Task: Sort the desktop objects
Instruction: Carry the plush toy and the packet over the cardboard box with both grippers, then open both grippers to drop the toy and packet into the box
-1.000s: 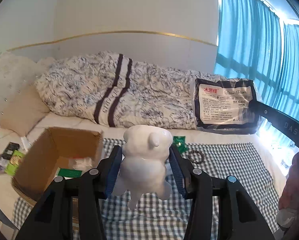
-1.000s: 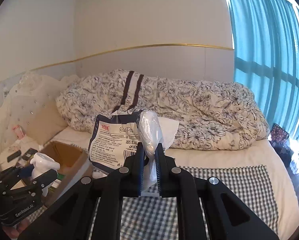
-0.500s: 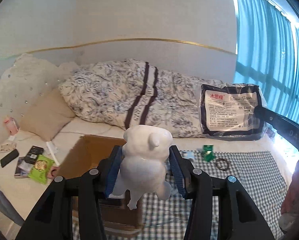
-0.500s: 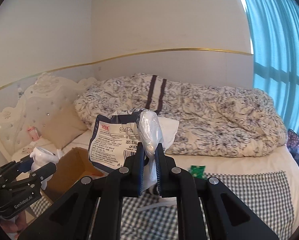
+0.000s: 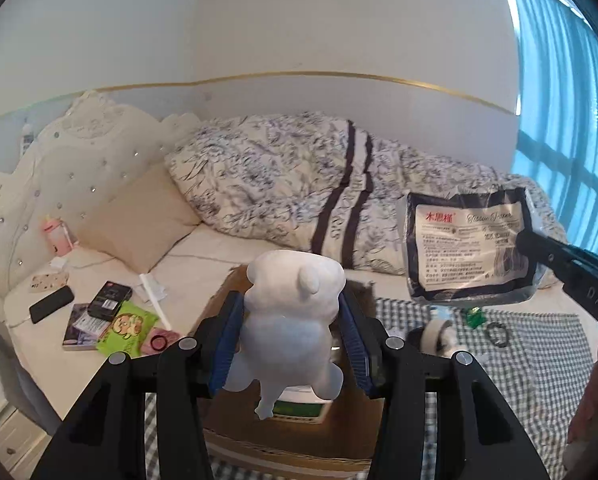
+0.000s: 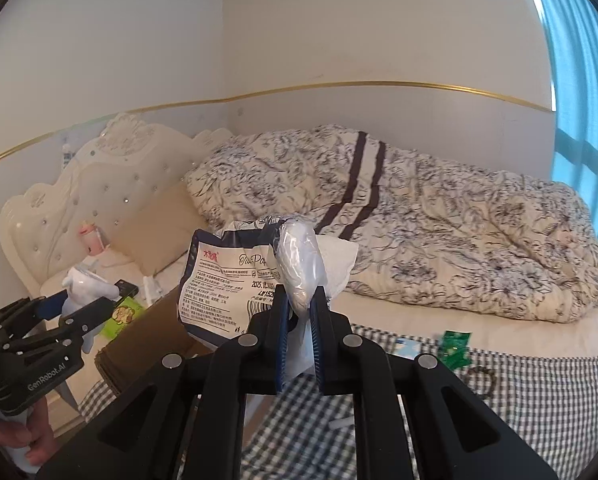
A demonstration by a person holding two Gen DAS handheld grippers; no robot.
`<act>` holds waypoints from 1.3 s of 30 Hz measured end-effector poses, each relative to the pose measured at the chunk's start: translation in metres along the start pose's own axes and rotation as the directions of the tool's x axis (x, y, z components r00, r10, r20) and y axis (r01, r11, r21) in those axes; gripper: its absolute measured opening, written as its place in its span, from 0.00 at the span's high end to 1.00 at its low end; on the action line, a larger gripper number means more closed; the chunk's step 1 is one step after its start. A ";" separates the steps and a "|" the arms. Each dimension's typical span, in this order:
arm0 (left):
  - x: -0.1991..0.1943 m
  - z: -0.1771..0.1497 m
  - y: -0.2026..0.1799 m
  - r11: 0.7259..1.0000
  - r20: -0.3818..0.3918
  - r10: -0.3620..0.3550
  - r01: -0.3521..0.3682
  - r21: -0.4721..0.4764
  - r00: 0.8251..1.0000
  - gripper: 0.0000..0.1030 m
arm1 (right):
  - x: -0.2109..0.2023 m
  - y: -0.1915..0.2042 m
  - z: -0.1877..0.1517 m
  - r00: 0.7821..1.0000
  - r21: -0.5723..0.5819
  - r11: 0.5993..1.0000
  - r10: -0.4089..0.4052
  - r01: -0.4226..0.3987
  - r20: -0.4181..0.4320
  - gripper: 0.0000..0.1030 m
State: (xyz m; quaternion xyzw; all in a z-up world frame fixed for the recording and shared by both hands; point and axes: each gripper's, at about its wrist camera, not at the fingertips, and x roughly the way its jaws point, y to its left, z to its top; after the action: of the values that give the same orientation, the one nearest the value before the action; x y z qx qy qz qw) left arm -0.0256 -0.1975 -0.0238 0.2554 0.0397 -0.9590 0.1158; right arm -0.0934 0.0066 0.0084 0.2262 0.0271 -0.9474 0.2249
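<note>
Two grippers loaded: left gripper (image 5: 291, 344) clamps the white bear figurine (image 5: 293, 320) above the cardboard box (image 5: 283, 436); right gripper (image 6: 299, 340) pinches the tissue pack (image 6: 235, 280) alongside. Transport step; next, lowering and release into the box.

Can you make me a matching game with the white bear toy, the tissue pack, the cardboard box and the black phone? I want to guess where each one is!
Things:
1. white bear toy
2. tissue pack
3. cardboard box
4. black phone

Places:
A. lying on the white sheet near the headboard
B. pinched in the right gripper
C. sitting on the checkered cloth
D. squeezed in the left gripper

Pairs: 1-D, 2-B, 3-C, 4-A
</note>
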 end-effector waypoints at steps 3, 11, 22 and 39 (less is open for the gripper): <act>0.014 -0.003 0.013 1.000 -0.026 0.015 -0.016 -0.015 1.000 0.52 | 0.018 0.012 -0.002 1.000 -0.015 1.000 0.015 -0.015 -0.025 0.90; 0.059 -0.018 0.032 0.999 -0.130 0.014 -0.020 -0.042 0.991 0.52 | 0.082 0.032 -0.021 0.991 -0.045 0.998 0.042 -0.048 -0.131 0.90; 0.114 -0.046 0.043 0.999 -0.267 -0.004 -0.011 -0.054 0.964 0.52 | 0.149 0.054 -0.040 0.968 -0.089 0.991 0.073 -0.096 -0.240 0.90; 0.149 -0.073 0.054 0.997 -0.360 -0.024 -0.002 -0.072 0.933 0.50 | 0.206 0.077 -0.067 0.942 -0.126 0.988 0.047 -0.093 -0.331 0.72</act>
State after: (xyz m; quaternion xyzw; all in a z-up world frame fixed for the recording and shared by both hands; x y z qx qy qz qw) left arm -0.1030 -0.2696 -0.1624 0.4225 0.0957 -0.8945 0.1103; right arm -0.1959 -0.1376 -0.1388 0.3647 0.1223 -0.8838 0.2662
